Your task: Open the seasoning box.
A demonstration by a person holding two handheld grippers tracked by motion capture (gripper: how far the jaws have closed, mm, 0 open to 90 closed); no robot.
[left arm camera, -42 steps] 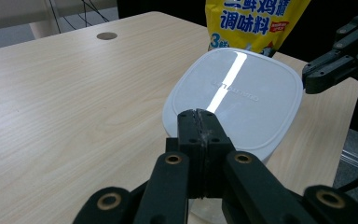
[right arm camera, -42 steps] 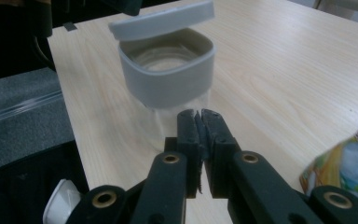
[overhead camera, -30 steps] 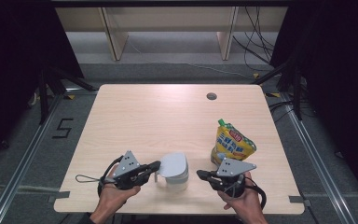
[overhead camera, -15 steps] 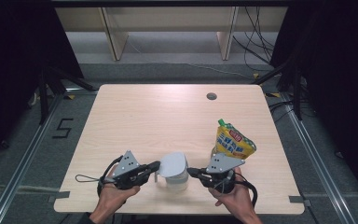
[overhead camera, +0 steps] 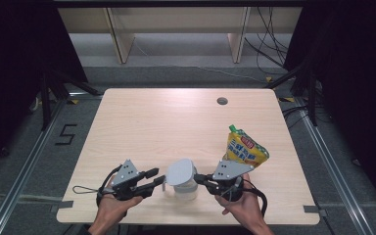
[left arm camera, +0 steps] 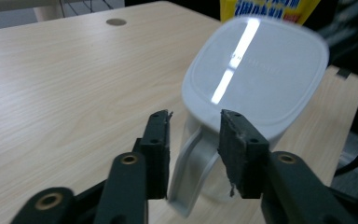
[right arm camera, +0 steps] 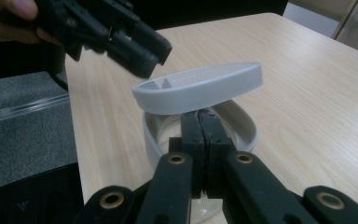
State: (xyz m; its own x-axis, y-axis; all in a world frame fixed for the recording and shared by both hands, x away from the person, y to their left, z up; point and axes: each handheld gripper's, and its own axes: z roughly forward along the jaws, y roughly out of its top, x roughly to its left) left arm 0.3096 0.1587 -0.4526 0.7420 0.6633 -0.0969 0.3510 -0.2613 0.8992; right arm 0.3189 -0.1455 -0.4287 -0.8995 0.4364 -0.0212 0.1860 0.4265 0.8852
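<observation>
The tabletop (overhead camera: pixel 142 122) carried a yellow pouch (overhead camera: pixel 246 148) near its right edge and a clear jug (overhead camera: pixel 182 185) at its near edge. The right tool (right arm camera: pixel 200 122) was clamped on the jug's raised grey lid (right arm camera: pixel 200 86). The left tool (left arm camera: pixel 193 135) stood apart around the handle (left arm camera: pixel 189 170).

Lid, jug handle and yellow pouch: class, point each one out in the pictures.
Lid (right arm camera: pixel 200 88): right gripper view, its side rim.
Handle (left arm camera: pixel 189 168): left gripper view, mid-strap between the jaws.
Pouch (overhead camera: pixel 245 149): high view, printed front.
</observation>
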